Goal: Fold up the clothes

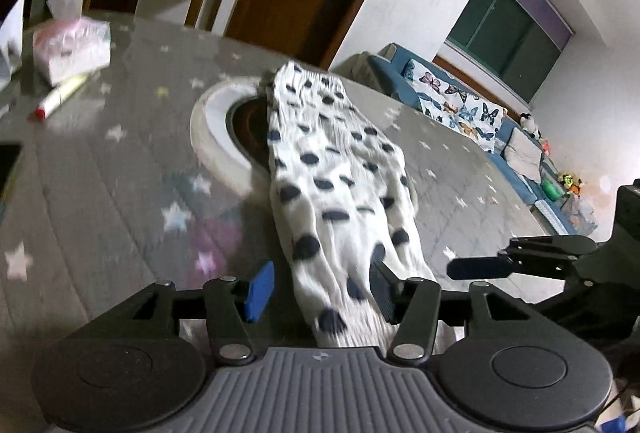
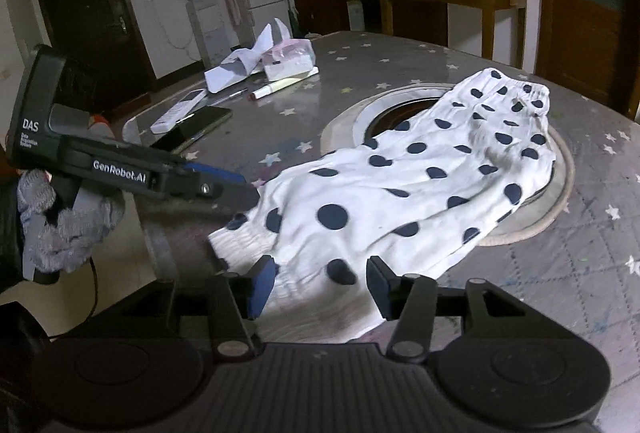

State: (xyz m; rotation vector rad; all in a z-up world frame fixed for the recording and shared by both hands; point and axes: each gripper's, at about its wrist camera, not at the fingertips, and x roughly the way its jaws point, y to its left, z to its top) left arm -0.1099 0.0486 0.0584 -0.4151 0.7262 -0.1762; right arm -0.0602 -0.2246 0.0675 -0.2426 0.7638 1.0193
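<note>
A white garment with dark polka dots lies stretched across a round desk covered in a grey cloth printed with pale stars. Its gathered waistband end sits at about 1 o'clock in the right wrist view, draped over a round recessed ring in the middle of the desk. The other end reaches the near edge of the desk.

In the right wrist view, the right gripper has its jaws spread wide, one on each side of the garment's near hem. The cloth lies between them; whether the blue pads touch it cannot be told. At 9 o'clock, the left gripper comes in from the side, held by a hand in a grey glove, its tips at the garment's left corner. From this side view its opening cannot be judged.

In the left wrist view, the left gripper also has wide jaws. The garment runs from between them straight away toward 12 o'clock, narrowing with distance. The right gripper shows at 3 o'clock, just beside the cloth.

Toward 10 o'clock in the right wrist view lie a tissue pack, a marker pen, a remote control and a dark phone, all well apart from the garment.
</note>
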